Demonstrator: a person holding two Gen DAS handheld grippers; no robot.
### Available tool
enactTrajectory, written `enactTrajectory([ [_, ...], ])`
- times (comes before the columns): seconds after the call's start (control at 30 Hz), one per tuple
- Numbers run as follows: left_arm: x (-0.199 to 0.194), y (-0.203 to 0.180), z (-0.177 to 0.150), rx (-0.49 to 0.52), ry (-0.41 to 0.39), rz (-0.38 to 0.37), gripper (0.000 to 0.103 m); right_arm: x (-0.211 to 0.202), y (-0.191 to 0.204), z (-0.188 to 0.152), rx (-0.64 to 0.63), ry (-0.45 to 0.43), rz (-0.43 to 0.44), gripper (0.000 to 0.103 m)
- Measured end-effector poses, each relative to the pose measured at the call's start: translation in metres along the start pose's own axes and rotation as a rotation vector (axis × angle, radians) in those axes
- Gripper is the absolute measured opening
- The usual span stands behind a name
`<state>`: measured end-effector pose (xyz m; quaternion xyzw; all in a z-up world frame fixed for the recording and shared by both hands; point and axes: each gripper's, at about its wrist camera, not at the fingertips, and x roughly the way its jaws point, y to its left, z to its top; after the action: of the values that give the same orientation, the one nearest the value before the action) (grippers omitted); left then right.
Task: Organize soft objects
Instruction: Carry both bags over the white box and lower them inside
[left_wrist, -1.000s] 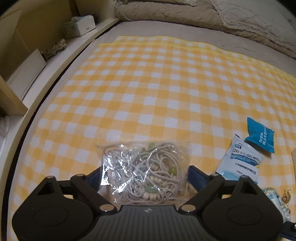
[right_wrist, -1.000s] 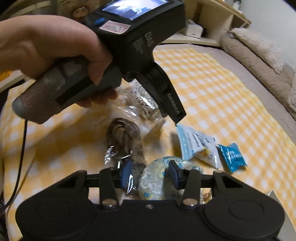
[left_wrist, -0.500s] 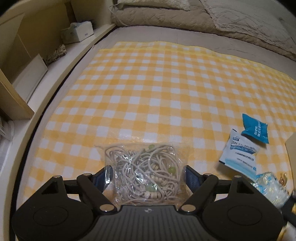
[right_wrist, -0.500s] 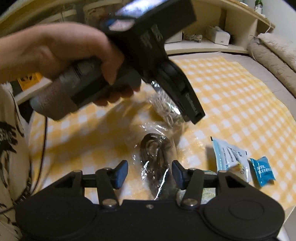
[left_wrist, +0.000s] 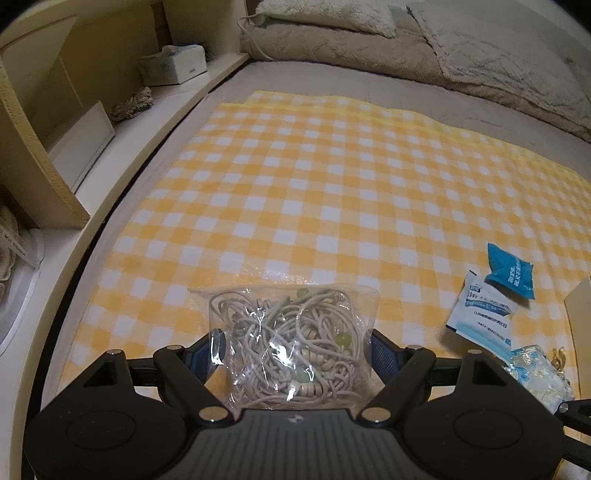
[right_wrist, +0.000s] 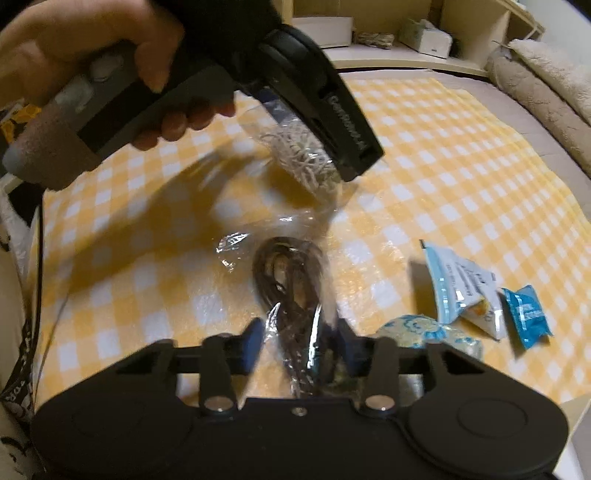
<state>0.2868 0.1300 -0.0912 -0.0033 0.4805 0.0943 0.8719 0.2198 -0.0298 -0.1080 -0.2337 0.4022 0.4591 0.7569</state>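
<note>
A clear bag of beige cord with green beads (left_wrist: 288, 332) sits between the blue pads of my left gripper (left_wrist: 295, 347), which is shut on its sides. In the right wrist view that bag (right_wrist: 303, 162) hangs above the yellow checked cloth (right_wrist: 443, 155), held by a hand-gripped tool whose finger (right_wrist: 347, 129) covers part of it. A clear bag of dark brown cord (right_wrist: 288, 266) lies on the cloth. Its near end is between the pads of my right gripper (right_wrist: 299, 339). Those jaws are closing, and the pads meet the crinkled plastic.
A white-and-blue sachet (right_wrist: 461, 288), a small blue packet (right_wrist: 526, 314) and a blue patterned pouch (right_wrist: 417, 330) lie right of the dark cord bag. A shelf with a tissue box (left_wrist: 173, 64) runs along the left. Beige bedding (left_wrist: 406, 48) lies beyond the cloth.
My right gripper left the patterned pouch, shifted left over the dark cord bag and narrowed its jaws on it. My left gripper rose with the beige cord bag.
</note>
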Motion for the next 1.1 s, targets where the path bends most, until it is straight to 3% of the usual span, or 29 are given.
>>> enactTrajectory([
  [0.1,-0.012,0.004,-0.001,-0.028,-0.022,0.0,0.082,-0.006,-0.005,0.003,0.058,-0.011,-0.009,0.032],
  [0.57,-0.077,0.039,-0.013,-0.164,-0.149,-0.017,0.082,-0.06,-0.014,0.009,0.291,-0.159,-0.061,0.032],
  [0.83,-0.103,0.042,-0.017,-0.201,-0.199,-0.043,0.082,-0.109,-0.019,-0.001,0.366,-0.249,-0.185,0.032],
  [1.1,-0.125,0.01,-0.013,-0.182,-0.261,-0.107,0.082,-0.16,-0.036,-0.03,0.446,-0.333,-0.308,0.032],
])
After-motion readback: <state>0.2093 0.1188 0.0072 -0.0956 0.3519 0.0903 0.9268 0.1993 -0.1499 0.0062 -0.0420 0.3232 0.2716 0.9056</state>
